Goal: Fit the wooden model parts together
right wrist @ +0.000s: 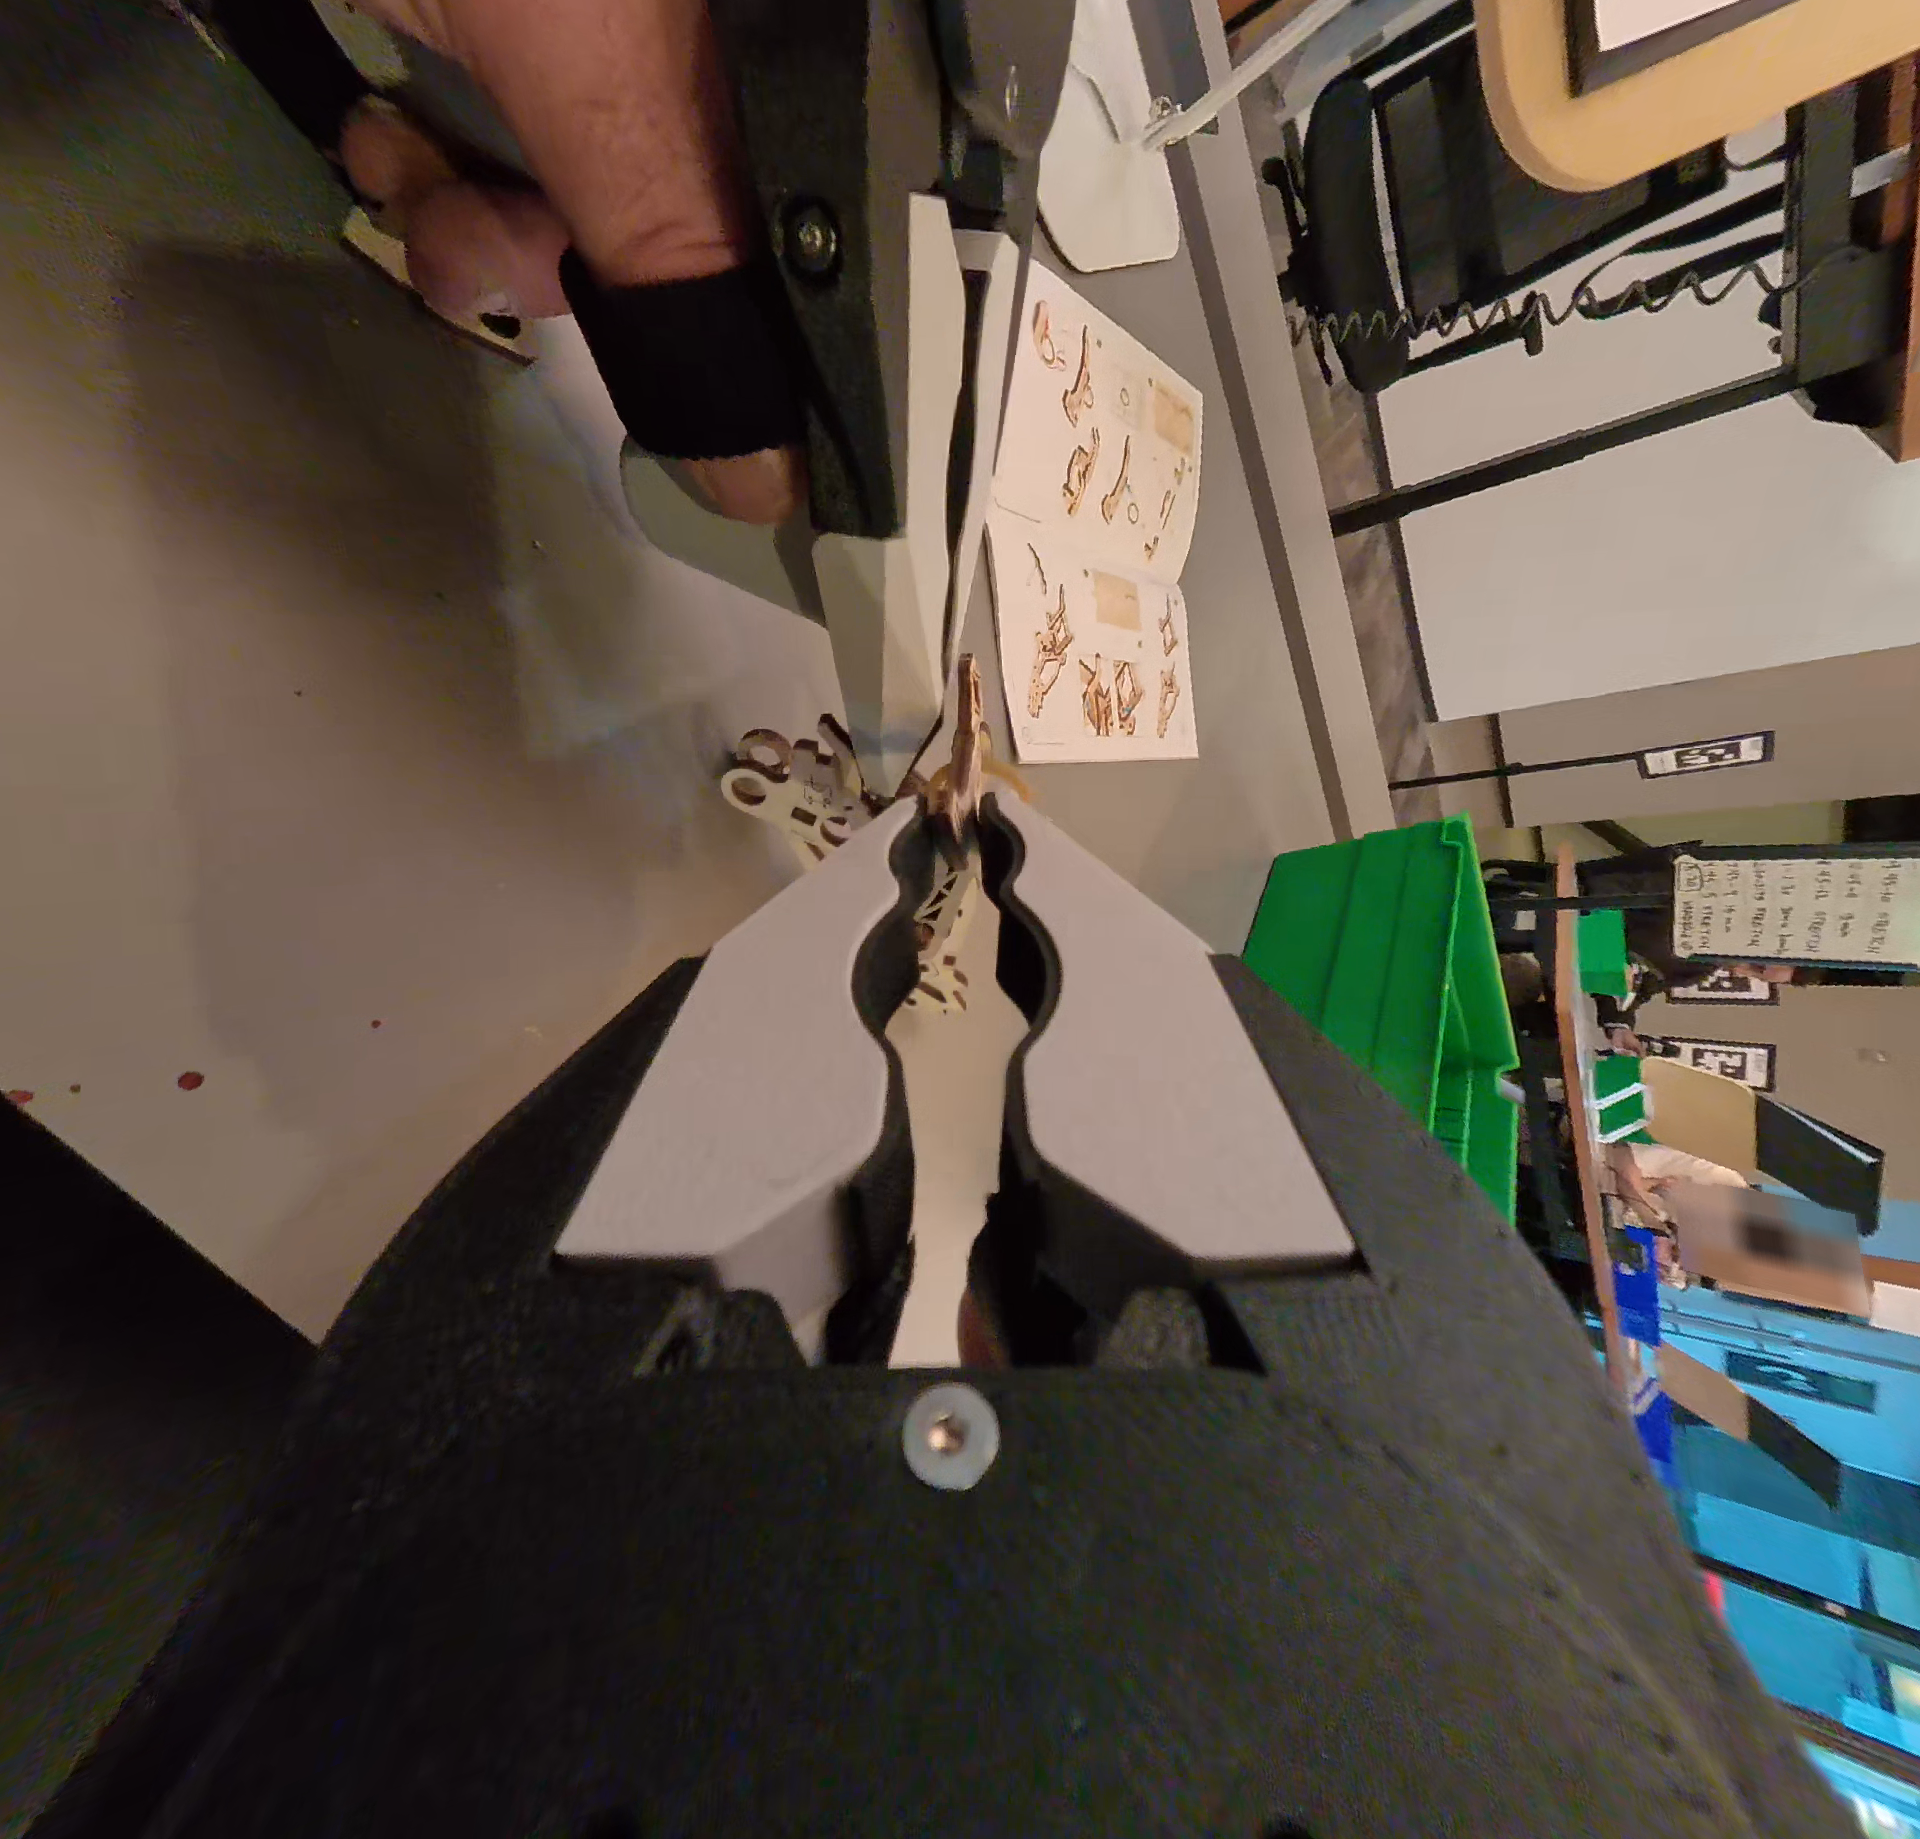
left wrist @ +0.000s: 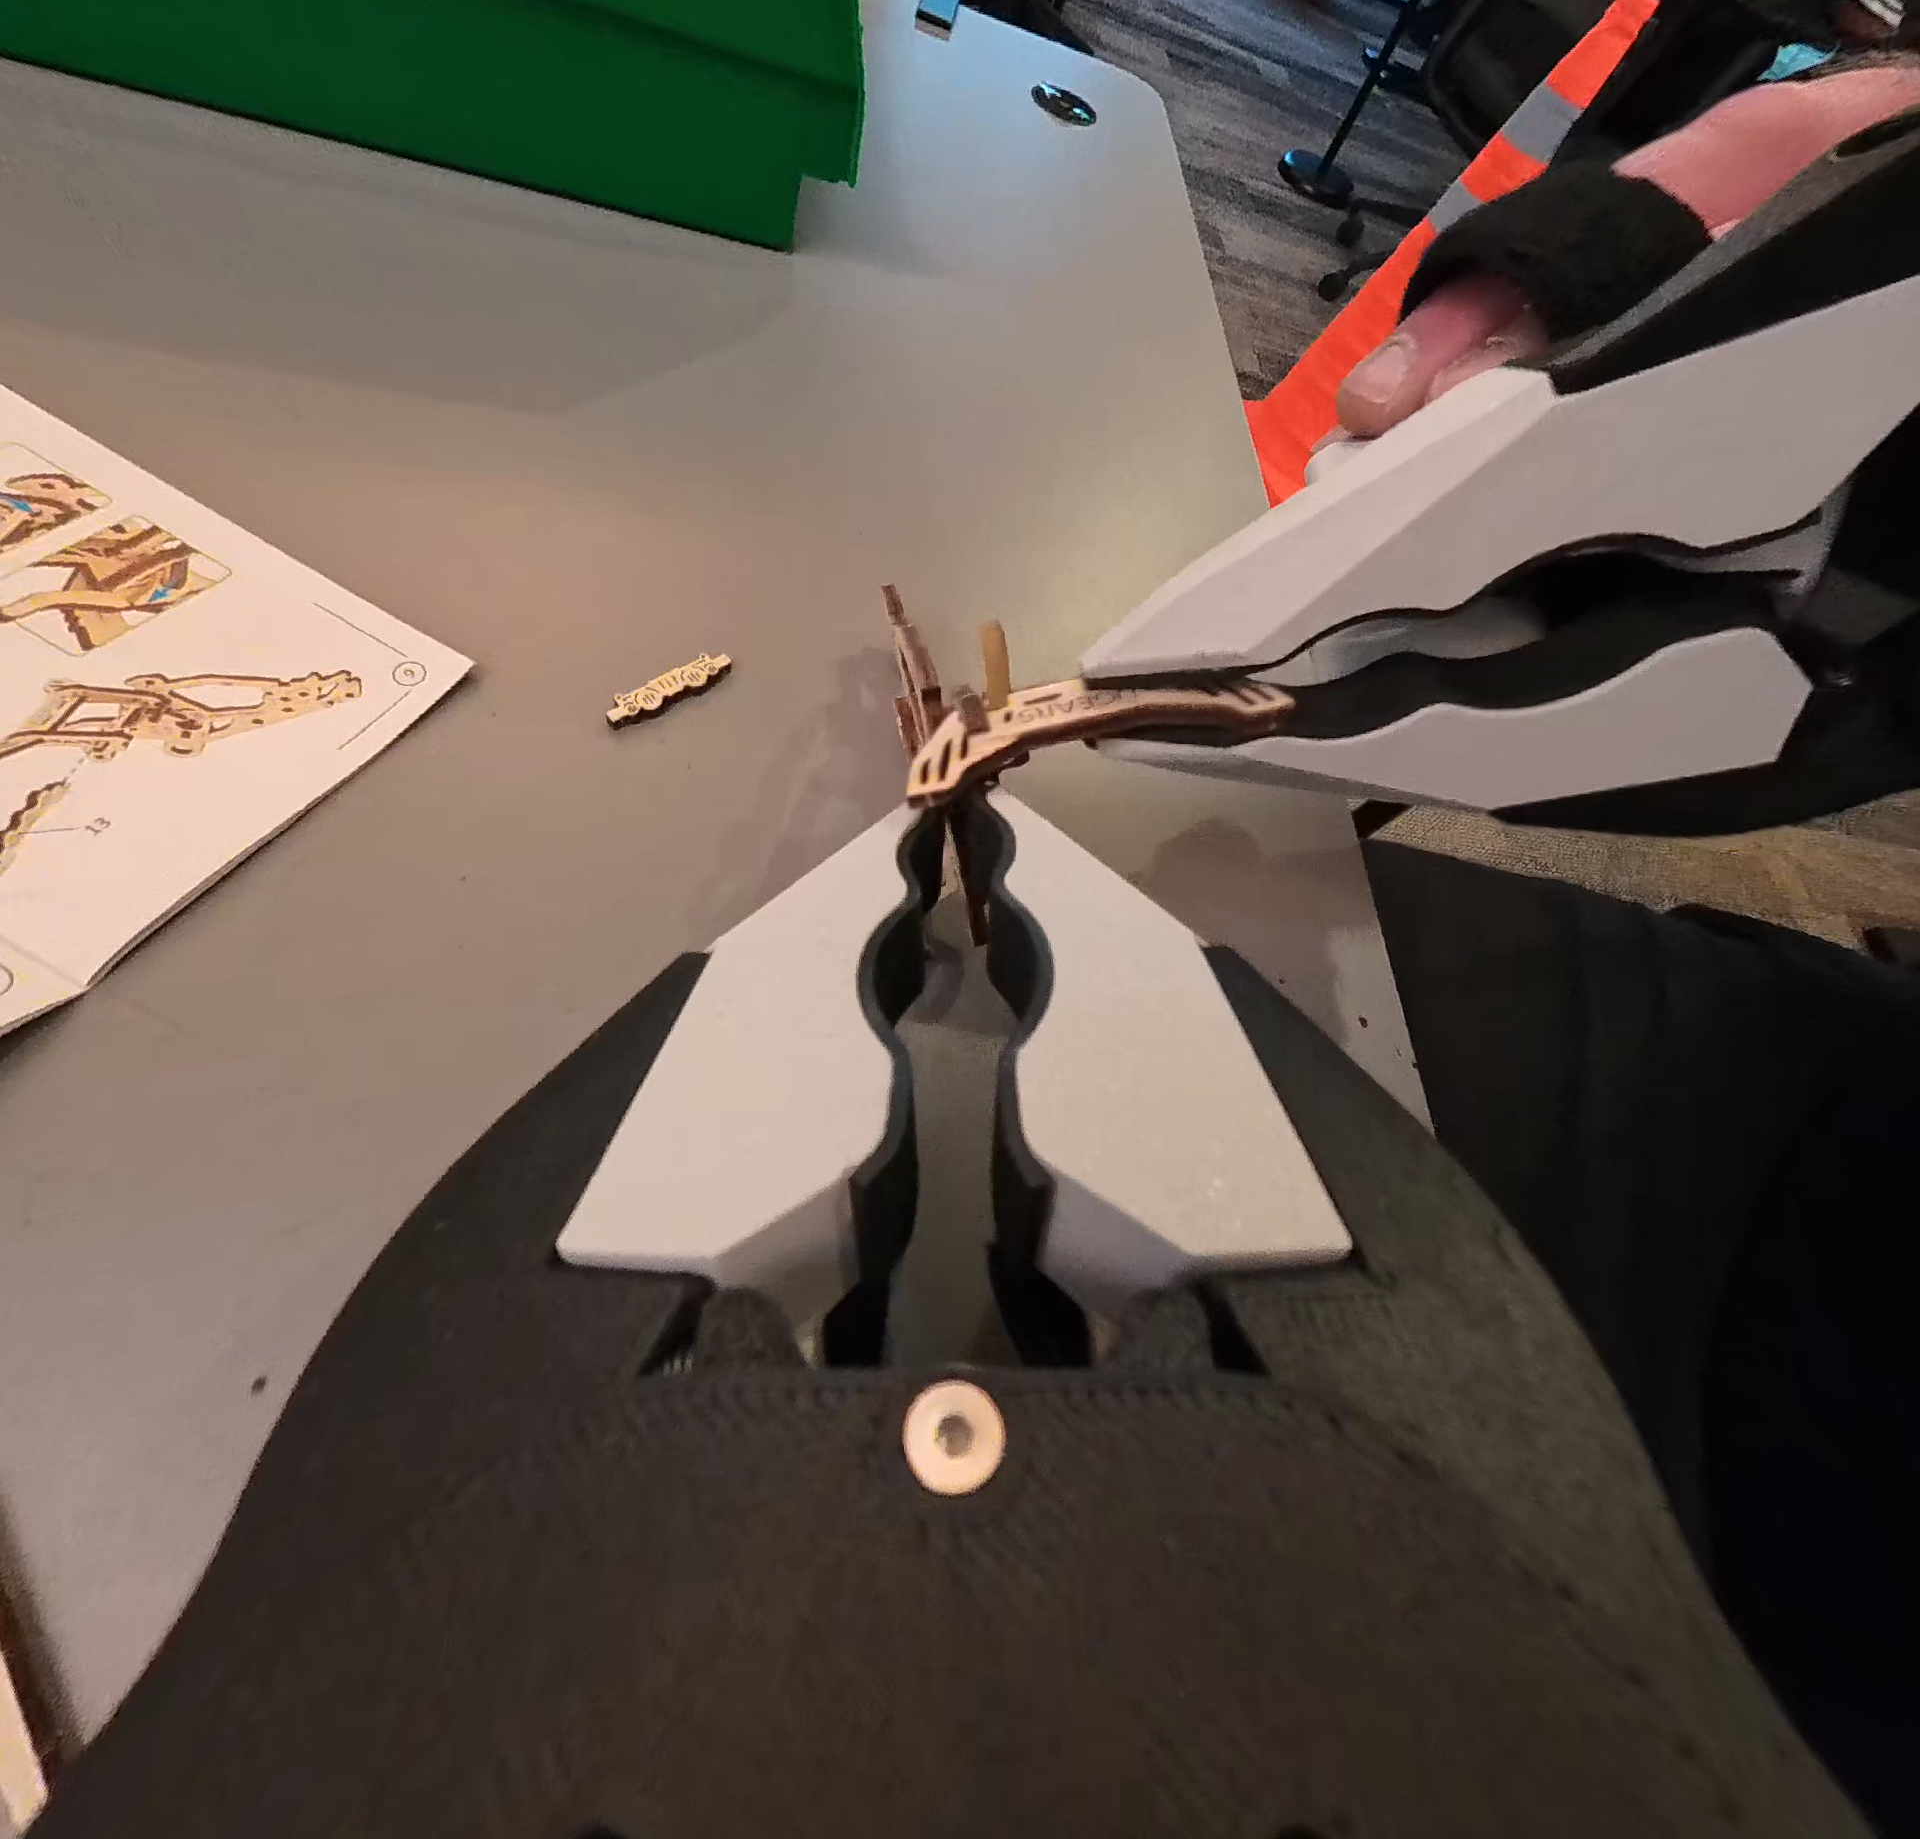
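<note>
Above grey table [left wrist: 520,501], each hand-held gripper [left wrist: 951,802] pinches crossed wooden parts [left wrist: 1039,724].

My tongs' fingers [left wrist: 790,1041] are matt grey plastic on rough, layered black plastic; the flat part [left wrist: 1101,714] is pale laser-cut wood, the table [left wrist: 623,439] smooth matt grey.

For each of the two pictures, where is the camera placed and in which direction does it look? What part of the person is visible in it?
Left wrist view: sits on the left gripper, looks along its fingers over the grey table; the right gripper and a gloved hand enter from the right.
Right wrist view: sits on the right gripper, rolled sideways, looks at the left gripper and the hand holding it.
Shared: wooden model parts pinched by both grippers, the instruction booklet, the green bin.
</note>
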The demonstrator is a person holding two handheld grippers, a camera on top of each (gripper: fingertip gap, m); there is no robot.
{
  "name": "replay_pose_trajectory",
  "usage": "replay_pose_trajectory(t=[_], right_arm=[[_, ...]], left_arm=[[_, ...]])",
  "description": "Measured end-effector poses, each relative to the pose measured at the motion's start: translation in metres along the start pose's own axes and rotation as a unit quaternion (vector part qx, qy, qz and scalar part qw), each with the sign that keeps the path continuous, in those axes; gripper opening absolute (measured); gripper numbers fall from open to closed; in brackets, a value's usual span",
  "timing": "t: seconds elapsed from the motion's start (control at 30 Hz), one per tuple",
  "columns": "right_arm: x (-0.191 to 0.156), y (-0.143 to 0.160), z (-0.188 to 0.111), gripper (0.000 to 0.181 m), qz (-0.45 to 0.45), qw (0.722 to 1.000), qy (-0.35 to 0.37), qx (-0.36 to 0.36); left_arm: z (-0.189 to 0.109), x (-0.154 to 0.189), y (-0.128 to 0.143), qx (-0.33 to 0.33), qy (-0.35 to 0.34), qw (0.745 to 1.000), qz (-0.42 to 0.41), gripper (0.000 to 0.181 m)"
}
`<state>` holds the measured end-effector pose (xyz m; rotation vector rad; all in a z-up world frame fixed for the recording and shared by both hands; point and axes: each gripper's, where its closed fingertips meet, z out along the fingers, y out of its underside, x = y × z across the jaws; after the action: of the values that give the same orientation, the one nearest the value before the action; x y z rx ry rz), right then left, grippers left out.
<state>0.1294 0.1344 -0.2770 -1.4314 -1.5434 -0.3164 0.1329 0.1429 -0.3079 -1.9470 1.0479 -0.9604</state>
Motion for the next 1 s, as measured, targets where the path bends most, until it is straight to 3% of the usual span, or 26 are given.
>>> replay_pose_trajectory(t=[0.53, 1.0], right_arm=[[0.002, 0.020, 0.006, 0.005, 0.099, 0.994, -0.046, 0.018], [-0.011, 0.022, 0.008, 0.011, 0.077, 0.995, -0.052, 0.023]], left_arm=[[0.003, 0.001, -0.001, -0.002, 0.002, 1.000, 0.006, 0.001], [0.004, 0.001, -0.002, -0.001, -0.038, 0.998, 0.046, 0.001]])
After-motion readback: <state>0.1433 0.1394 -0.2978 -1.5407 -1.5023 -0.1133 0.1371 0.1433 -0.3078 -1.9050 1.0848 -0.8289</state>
